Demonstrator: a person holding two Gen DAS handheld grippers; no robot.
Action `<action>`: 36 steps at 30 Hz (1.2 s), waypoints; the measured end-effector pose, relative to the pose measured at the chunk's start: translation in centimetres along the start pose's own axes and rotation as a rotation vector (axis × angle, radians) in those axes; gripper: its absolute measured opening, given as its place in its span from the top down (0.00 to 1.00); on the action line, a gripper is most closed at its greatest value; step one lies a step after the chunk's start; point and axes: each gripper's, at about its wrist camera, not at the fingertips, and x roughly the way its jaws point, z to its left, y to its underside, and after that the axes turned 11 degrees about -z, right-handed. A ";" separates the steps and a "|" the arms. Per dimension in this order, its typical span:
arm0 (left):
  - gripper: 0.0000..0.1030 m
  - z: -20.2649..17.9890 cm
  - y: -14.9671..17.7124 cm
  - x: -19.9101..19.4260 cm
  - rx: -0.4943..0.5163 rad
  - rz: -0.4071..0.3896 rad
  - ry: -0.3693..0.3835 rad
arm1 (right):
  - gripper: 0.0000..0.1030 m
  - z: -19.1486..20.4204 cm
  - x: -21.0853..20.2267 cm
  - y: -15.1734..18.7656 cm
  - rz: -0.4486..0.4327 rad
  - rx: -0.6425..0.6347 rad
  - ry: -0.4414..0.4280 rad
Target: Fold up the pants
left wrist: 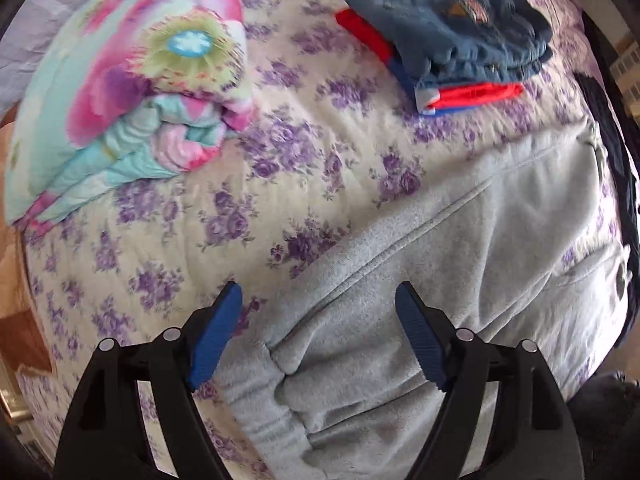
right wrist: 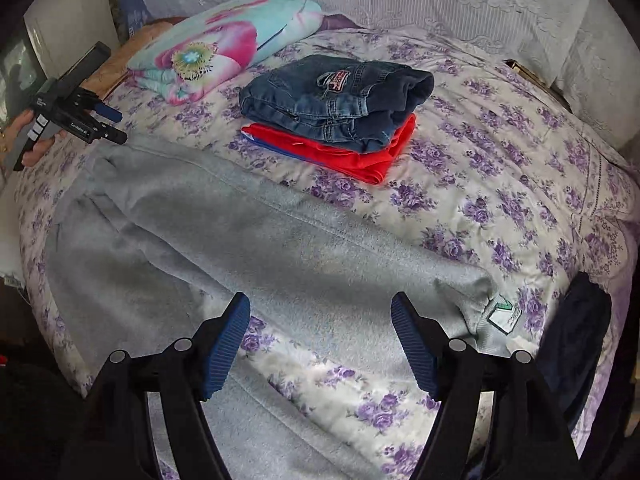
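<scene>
Light grey fleece pants point(left wrist: 460, 264) lie spread flat on the bed. In the left wrist view the elastic leg cuffs point(left wrist: 272, 384) lie between and below my fingers. My left gripper point(left wrist: 318, 300) is open and empty, just above the cuffs. In the right wrist view the pants point(right wrist: 248, 236) run from the far left to the waistband with a white and green label point(right wrist: 502, 312) at the right. My right gripper point(right wrist: 320, 310) is open and empty over the waist end. The left gripper also shows there point(right wrist: 114, 124), held in a hand at the far left.
A floral purple bedspread point(right wrist: 500, 168) covers the bed. A stack of folded jeans point(right wrist: 336, 92) on red pants point(right wrist: 352, 152) sits behind the grey pants. A folded flowered quilt point(left wrist: 132, 80) lies at the far left. A dark garment point(right wrist: 572, 344) hangs at the right edge.
</scene>
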 end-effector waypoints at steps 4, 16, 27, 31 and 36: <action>0.27 0.6 -0.4 3.1 0.031 0.106 0.194 | 0.28 -1.1 1.7 -0.2 0.037 0.008 0.001; 0.91 4.0 -1.6 3.3 -0.124 -0.024 0.116 | 0.28 -13.6 3.7 -0.7 0.070 0.162 0.239; 0.89 3.7 -1.3 5.6 -0.195 0.005 0.073 | 0.29 -17.1 10.7 4.3 0.277 0.379 0.230; 0.89 4.3 -1.5 5.6 -0.180 0.027 0.045 | 0.79 -16.8 12.3 4.8 0.247 0.425 0.185; 0.88 3.1 -2.0 5.8 -0.180 0.029 0.042 | 0.79 -17.7 10.5 0.8 0.109 0.386 0.328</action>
